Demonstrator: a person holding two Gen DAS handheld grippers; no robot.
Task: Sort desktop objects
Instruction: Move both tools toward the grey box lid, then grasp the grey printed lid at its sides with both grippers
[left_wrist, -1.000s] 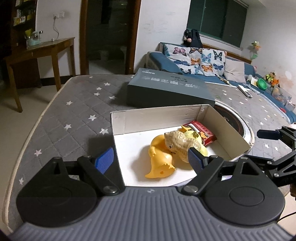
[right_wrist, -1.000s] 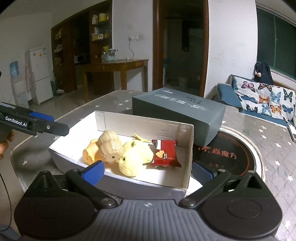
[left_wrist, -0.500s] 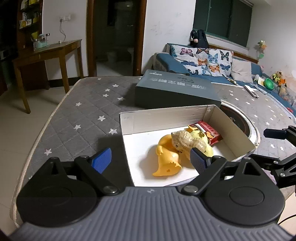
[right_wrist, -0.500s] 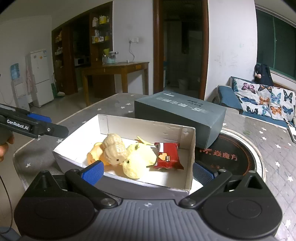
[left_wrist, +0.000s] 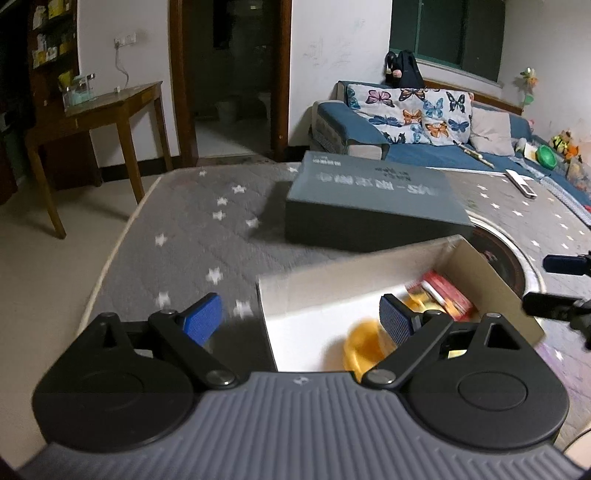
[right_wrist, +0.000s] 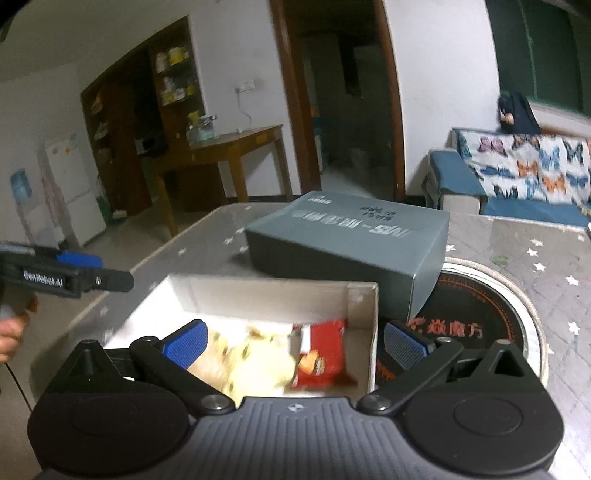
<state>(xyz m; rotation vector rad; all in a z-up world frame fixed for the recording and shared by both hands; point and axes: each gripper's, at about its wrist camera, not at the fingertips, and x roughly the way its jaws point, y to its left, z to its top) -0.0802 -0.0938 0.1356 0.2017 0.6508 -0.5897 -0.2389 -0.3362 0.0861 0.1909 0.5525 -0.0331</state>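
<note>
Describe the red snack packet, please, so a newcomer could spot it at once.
On the grey star-patterned table cover, find the open white box before the closed dark grey box. The red snack packet lies inside near its right wall, flat and red beside pale yellow toys.

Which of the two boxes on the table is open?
The white box, nearer both grippers: it has no lid and holds a red packet and yellow toys. The grey box behind it is shut.

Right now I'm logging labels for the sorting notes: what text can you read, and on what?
"GenRobot.AI": side of the left claw, blurred but legible.
Grey box lid: pale print, upside down, too blurred to read.
Black round mat: orange characters, not legible.
Red snack packet: print too blurred.
</note>
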